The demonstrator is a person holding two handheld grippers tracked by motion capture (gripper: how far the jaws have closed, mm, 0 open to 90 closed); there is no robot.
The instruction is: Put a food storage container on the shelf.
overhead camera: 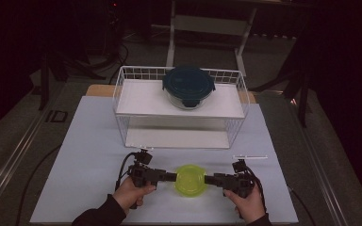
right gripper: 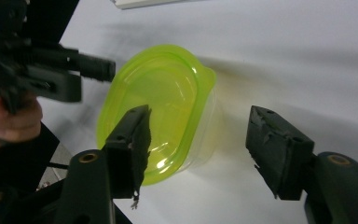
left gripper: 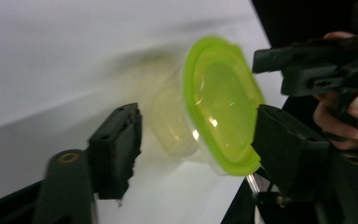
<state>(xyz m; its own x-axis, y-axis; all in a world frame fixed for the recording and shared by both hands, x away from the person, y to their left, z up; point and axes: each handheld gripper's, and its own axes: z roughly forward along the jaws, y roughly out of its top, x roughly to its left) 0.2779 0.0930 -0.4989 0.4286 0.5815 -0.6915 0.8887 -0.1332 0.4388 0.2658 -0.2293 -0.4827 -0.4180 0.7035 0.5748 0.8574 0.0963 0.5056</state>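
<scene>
**Two grippers at a little green-lidded tub**

Nearest the camera are two hands, and each one holds a black gripper. The left gripper [overhead camera: 170,176] and the right gripper [overhead camera: 209,179] point at each other. Right between their tips sits a small clear tub with a bright green lid [overhead camera: 190,180].

In the left gripper view, the tub [left gripper: 214,105] sits between the two jaws. One jaw is right at the lid's edge and the other stands apart from the tub's side. In the right gripper view, one jaw lies over the lid [right gripper: 163,102] and the other is away from the tub. Both pairs of jaws are partly open (not squeezing anything).

Past the grippers, farther along the white table [overhead camera: 89,141], stands a white wire rack [overhead camera: 122,94]. On its top shelf rests a glass bowl with a dark blue lid [overhead camera: 188,84].
</scene>
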